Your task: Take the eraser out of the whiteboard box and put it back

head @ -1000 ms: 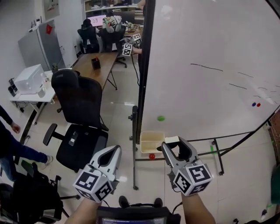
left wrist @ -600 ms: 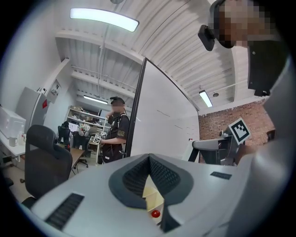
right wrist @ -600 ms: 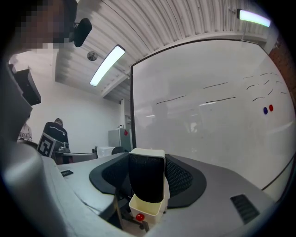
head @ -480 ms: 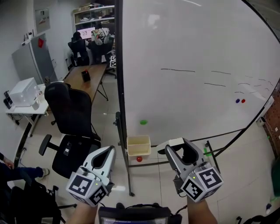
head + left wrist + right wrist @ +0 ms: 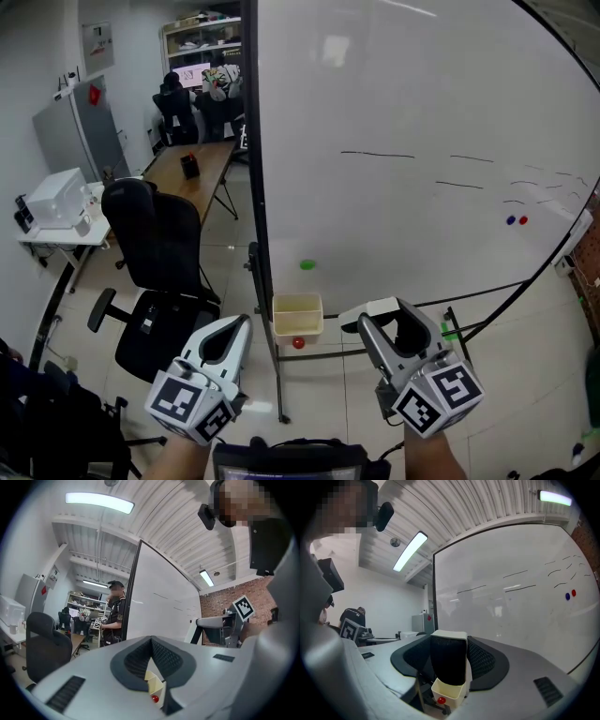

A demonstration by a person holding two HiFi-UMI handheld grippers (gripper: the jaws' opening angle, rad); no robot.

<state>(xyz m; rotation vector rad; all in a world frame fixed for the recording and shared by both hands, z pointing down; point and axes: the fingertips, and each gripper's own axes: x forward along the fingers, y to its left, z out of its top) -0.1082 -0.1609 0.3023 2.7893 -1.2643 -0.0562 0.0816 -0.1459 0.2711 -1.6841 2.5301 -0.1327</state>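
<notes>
My right gripper (image 5: 382, 315) is shut on the eraser (image 5: 372, 307), a white-backed block with black felt, and holds it in the air in front of the whiteboard (image 5: 422, 141). Seen from the right gripper view, the eraser (image 5: 448, 663) stands upright between the jaws, with the cream whiteboard box (image 5: 449, 692) just beyond and below it. In the head view that box (image 5: 297, 314) hangs on the board's stand, to the left of the eraser. My left gripper (image 5: 240, 322) is shut and holds nothing, level with the box's left side.
A red magnet (image 5: 298, 343) sits under the box and a green one (image 5: 307, 265) above it. A black office chair (image 5: 159, 253) stands to the left, with a wooden desk (image 5: 192, 169) behind. A person (image 5: 112, 613) stands by the board's far edge.
Both grippers have risen a little, the right one keeping the eraser. The head view has swung, so the whiteboard and box now sit further left.
</notes>
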